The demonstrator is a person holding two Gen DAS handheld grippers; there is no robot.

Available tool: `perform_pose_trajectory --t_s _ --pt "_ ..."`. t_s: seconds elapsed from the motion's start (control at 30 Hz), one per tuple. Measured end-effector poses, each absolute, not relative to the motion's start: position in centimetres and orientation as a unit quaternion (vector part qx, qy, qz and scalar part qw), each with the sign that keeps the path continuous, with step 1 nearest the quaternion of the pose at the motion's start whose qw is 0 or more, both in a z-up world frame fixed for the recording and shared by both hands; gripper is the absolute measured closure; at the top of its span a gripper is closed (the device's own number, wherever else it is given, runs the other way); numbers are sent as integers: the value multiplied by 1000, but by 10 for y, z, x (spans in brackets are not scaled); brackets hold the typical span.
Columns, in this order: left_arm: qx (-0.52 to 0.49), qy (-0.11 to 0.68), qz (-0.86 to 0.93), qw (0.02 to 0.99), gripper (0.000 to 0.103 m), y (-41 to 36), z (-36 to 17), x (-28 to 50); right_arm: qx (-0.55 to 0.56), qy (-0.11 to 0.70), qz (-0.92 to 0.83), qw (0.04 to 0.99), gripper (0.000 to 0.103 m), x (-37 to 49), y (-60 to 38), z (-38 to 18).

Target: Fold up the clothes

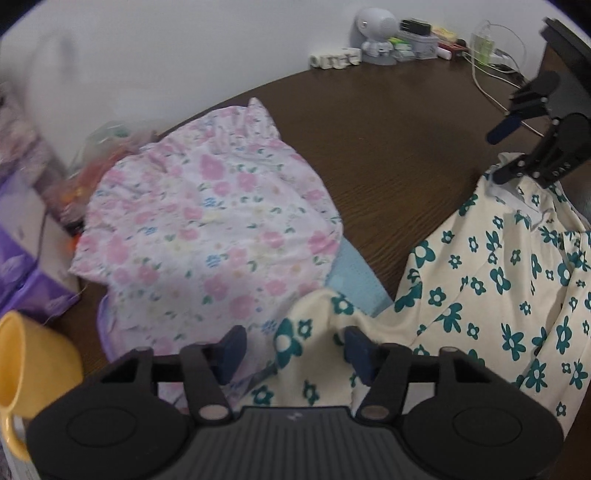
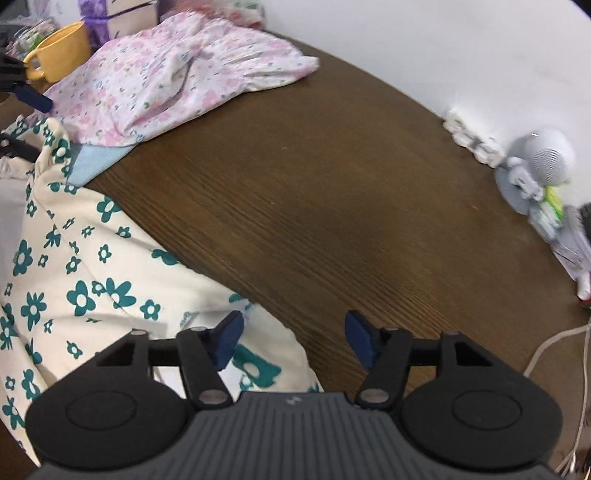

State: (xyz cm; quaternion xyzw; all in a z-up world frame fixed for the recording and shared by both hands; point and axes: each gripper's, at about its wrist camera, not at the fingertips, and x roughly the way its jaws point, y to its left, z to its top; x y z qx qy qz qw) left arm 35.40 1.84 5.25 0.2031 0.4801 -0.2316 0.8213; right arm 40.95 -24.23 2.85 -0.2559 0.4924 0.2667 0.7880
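The yellow mug [image 1: 33, 354] is cut off by the left wrist view's left edge. A light blue cloth [image 1: 352, 275] lies mostly hidden under the pink floral garment [image 1: 207, 236]. At the desk's [image 1: 388, 122] far edge the small items [image 1: 417, 44] beside the white figurine [image 1: 376, 31] are too small to tell, and the clutter [image 1: 107, 151] near its left edge is blurred

Cream garment with teal flowers [image 1: 480, 288], crumpled on table, beside pink floral garment [image 1: 207, 236]
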Motion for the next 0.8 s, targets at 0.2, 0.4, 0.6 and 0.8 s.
perform_pose_trajectory --t_s 0.2,0.4,0.6,0.8 --pt "211 464 -263 819 99 13 50 353 -268 490 284 780 94 406 -232 19" --pt "240 418 -252 839 101 11 66 321 -297 447 284 794 98 374 -233 31" --pt "286 334 -251 863 101 11 91 244 -343 364 284 818 98 295 -241 58" --pt "301 351 -273 843 101 13 58 175 -381 368 281 801 98 225 -250 26"
